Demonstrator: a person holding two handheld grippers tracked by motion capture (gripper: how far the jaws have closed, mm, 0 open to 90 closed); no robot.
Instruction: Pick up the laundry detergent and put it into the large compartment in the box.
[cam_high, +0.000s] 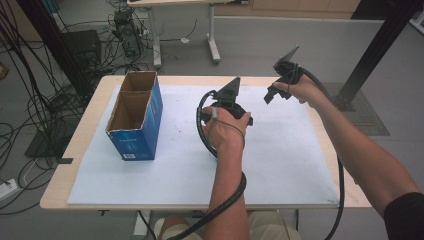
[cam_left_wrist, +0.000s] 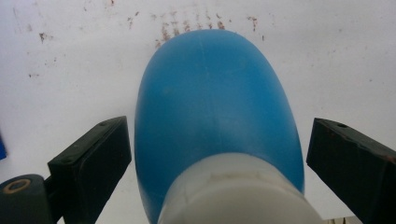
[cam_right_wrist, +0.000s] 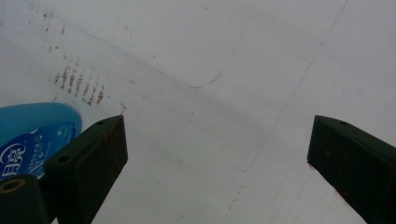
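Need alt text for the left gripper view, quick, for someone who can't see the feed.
A blue bottle with a white cap end lies on the white table surface, between the open jaws of the left gripper. Neither jaw touches it. Small reddish-brown specks mark the surface beyond the bottle.

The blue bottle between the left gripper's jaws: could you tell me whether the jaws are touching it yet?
Apart. In the left gripper view, the blue bottle lies between the left gripper's open jaws, with white table surface showing on both sides between each jaw and the bottle.

bottle (cam_left_wrist: 215, 107): smooth blue plastic, matt sheen | box (cam_high: 137, 117): cardboard | table (cam_high: 80, 145): wood
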